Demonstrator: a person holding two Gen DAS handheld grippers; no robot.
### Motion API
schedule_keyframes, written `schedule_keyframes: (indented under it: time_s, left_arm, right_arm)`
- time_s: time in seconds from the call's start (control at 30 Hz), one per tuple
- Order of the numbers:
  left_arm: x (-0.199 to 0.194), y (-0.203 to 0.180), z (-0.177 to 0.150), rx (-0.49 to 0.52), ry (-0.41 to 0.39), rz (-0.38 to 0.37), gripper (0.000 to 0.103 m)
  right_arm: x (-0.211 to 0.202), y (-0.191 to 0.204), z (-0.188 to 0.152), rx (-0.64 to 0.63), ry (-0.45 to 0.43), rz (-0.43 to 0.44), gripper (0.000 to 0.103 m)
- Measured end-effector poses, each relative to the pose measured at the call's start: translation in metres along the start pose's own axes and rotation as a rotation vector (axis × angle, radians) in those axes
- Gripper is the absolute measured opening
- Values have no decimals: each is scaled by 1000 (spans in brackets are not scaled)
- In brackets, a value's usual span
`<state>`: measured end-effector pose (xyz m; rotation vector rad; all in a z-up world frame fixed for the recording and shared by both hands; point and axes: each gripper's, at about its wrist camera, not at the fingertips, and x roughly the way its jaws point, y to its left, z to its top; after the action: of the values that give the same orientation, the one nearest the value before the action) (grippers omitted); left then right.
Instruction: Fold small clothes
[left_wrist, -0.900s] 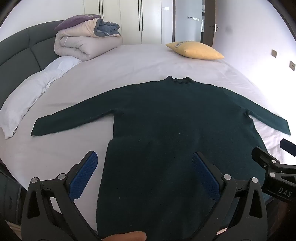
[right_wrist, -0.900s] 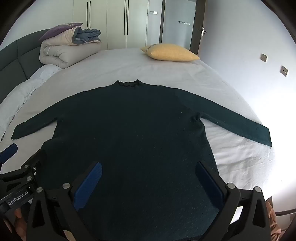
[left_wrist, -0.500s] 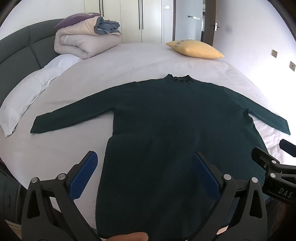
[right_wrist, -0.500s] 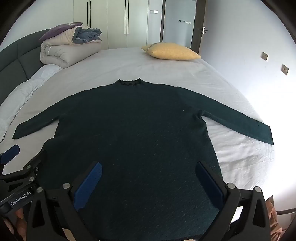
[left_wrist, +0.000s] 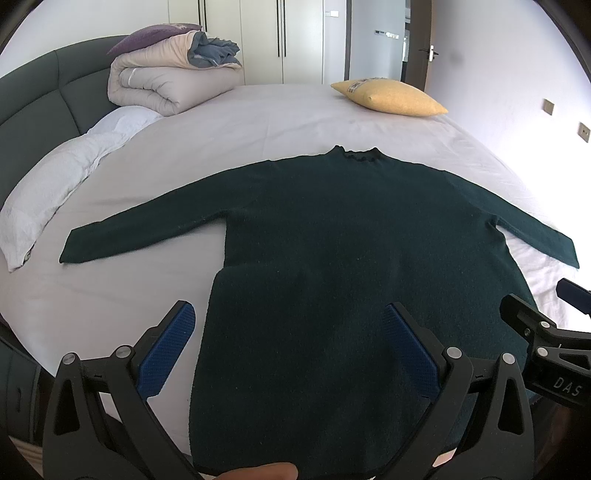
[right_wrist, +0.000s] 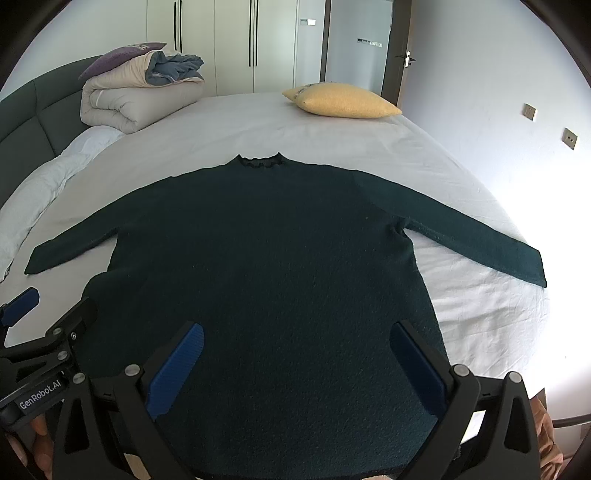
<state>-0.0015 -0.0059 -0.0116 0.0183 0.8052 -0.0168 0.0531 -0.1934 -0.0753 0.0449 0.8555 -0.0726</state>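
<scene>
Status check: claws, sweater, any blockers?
Left claw open, right claw open, both empty. Sweater flat on bed, sleeves spread, unfolded. Nothing on it.

Yellow pillow (left_wrist: 389, 98), rolled duvet (left_wrist: 166, 83) on bed (left_wrist: 258, 122)

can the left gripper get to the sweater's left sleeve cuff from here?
Probably yes: the left gripper is open and holds nothing, and the cuff lies flat on bare sheet with nothing between.
</scene>
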Motion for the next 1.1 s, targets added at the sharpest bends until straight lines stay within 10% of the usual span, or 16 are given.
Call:
schedule_keyframes:
  time_s: [1.1]
  left_arm:
    - [2, 2, -3, -5, 10, -8, 103]
  right_arm:
    - [2, 2, -6, 0, 7, 1, 103]
